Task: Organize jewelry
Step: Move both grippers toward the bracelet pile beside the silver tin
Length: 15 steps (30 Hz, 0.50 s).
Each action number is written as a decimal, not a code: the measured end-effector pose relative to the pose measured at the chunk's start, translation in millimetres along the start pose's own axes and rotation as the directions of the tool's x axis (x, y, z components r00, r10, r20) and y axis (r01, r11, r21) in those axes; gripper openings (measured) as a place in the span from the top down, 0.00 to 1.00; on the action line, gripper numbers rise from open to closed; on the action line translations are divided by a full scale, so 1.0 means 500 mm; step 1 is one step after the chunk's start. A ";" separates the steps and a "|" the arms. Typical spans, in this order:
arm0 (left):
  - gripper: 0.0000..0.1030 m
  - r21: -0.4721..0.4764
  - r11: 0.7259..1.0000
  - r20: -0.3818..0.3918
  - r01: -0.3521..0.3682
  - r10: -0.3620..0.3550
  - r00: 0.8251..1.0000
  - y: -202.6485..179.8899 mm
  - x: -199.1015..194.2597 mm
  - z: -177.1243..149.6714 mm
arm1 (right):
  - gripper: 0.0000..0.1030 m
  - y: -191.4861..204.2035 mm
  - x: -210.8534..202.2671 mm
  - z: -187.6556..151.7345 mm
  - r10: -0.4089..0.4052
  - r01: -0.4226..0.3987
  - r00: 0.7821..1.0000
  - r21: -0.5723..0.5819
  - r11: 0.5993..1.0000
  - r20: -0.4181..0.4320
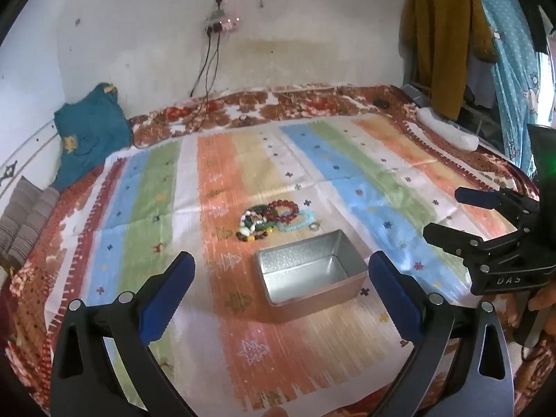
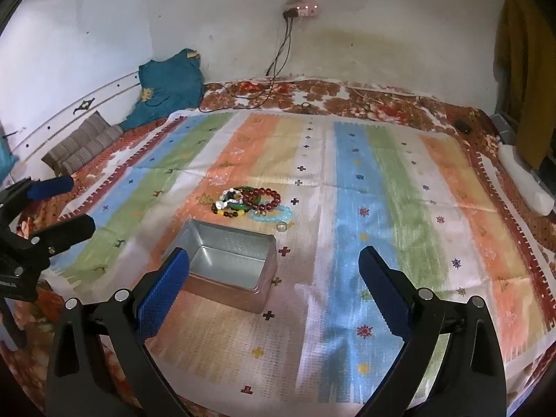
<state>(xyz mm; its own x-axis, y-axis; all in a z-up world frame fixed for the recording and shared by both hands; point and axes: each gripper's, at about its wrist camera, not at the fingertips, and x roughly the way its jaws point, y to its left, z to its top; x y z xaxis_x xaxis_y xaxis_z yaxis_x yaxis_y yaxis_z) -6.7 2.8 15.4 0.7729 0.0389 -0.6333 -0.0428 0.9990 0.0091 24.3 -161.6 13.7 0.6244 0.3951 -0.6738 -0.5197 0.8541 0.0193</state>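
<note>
A pile of bead bracelets lies on the striped cloth: a dark red one, a pale blue one, a green and mixed one, and a small ring. An open, empty silver tin box sits just in front of the pile. My left gripper is open and empty, hovering before the box. My right gripper is open and empty, the box by its left finger, the pile beyond. The right gripper also shows at the right of the left wrist view.
The striped cloth covers a floral bedspread. A teal garment and folded grey cloth lie at the left. A white object lies at the right edge. Cables hang from a wall socket.
</note>
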 end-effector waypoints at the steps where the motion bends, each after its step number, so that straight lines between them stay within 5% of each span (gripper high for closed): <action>1: 0.05 0.002 1.000 0.006 0.002 -0.002 1.000 0.000 -0.001 0.002 | 0.04 0.000 -0.002 0.000 -0.001 0.001 1.000 -0.001 1.000 0.005; 15: 0.05 -0.002 1.000 0.035 -0.002 0.002 0.999 0.002 -0.021 -0.002 | 0.04 0.012 -0.018 0.000 0.005 -0.003 0.998 -0.024 1.000 0.063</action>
<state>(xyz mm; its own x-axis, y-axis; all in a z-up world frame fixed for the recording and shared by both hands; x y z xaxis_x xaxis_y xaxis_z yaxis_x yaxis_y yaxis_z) -15.4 3.2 21.3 0.7943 0.0415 -0.6061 -0.0455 0.9989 0.0088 15.8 -160.1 20.0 0.6573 0.4195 -0.6261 -0.5354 0.8446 0.0038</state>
